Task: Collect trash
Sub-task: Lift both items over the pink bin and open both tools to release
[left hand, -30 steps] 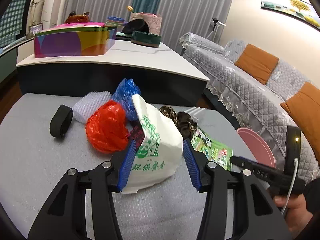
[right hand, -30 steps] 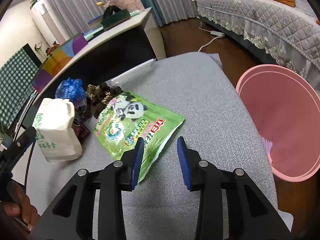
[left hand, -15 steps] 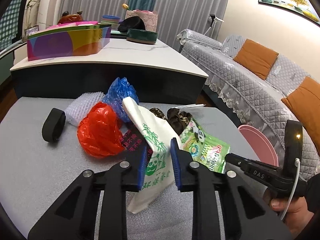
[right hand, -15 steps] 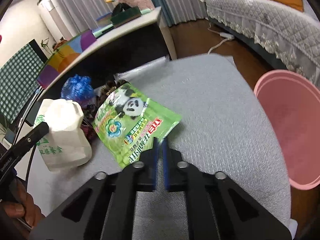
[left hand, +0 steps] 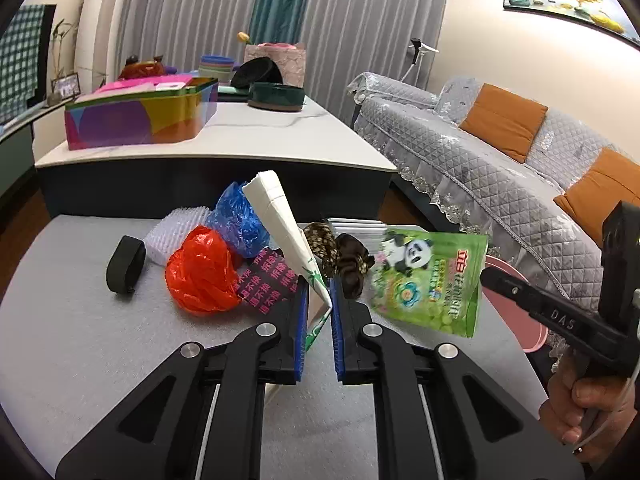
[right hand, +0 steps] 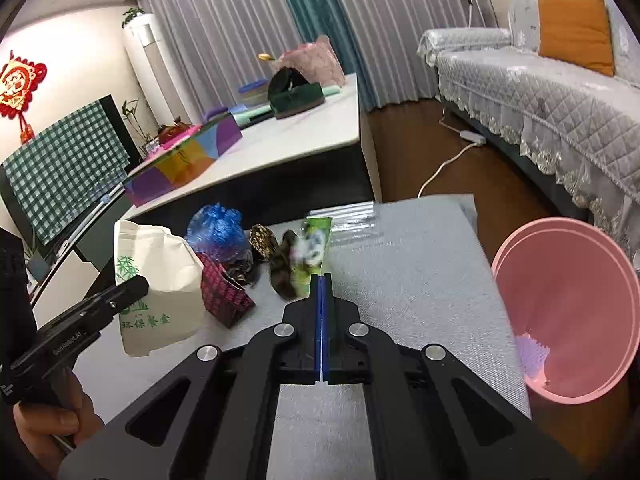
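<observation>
Left gripper is closing on the soft white bag; green pouch, light and crinkly, is pinched at its edge by the right gripper, near the pink bin.

A home living room — a quilted grey sofa with orange cushions lines one wall. Long curtains, a framed picture and a red wall ornament confirm it.

left gripper closing on white bag
</observation>
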A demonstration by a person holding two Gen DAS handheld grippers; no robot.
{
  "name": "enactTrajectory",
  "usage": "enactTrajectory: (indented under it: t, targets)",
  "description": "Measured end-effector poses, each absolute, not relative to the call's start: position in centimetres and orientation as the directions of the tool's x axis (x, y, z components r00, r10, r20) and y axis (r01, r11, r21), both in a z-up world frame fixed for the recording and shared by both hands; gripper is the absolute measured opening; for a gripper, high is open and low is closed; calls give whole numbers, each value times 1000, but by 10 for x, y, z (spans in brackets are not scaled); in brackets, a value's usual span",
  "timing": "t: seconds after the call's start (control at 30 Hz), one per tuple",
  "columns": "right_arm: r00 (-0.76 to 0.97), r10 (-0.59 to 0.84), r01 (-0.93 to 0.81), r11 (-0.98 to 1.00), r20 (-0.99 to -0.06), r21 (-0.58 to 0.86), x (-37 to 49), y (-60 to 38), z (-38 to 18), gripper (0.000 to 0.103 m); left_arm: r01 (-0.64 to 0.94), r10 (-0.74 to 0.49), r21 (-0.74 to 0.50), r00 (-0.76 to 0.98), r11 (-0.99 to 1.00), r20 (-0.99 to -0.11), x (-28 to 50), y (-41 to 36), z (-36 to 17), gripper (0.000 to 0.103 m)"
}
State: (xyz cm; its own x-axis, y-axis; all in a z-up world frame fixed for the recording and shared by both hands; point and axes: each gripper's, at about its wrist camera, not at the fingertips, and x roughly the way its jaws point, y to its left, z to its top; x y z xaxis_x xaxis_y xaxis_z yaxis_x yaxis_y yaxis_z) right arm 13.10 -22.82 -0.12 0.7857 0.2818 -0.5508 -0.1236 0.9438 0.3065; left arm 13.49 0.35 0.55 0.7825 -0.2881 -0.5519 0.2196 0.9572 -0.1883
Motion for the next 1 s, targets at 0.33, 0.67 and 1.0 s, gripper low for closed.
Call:
enactTrajectory:
  t: [0.33, 0.67, 1.0]
  targets:
    - [818, 273, -155, 952, -506, 264, 97, -230, 23, 0, 230, -277, -155, 802, 961, -529, 107, -4, 23, 11]
    - [849, 238, -152, 965, -472, 212, 73, -239, 44, 0, 244, -284, -145, 803, 959, -524, 93, -13, 27, 10]
    - [878, 168, -123, 984, -449, 129, 58, -254, 55, 0, 259, -291, -135, 802, 956, -522, 89, -28, 30, 11]
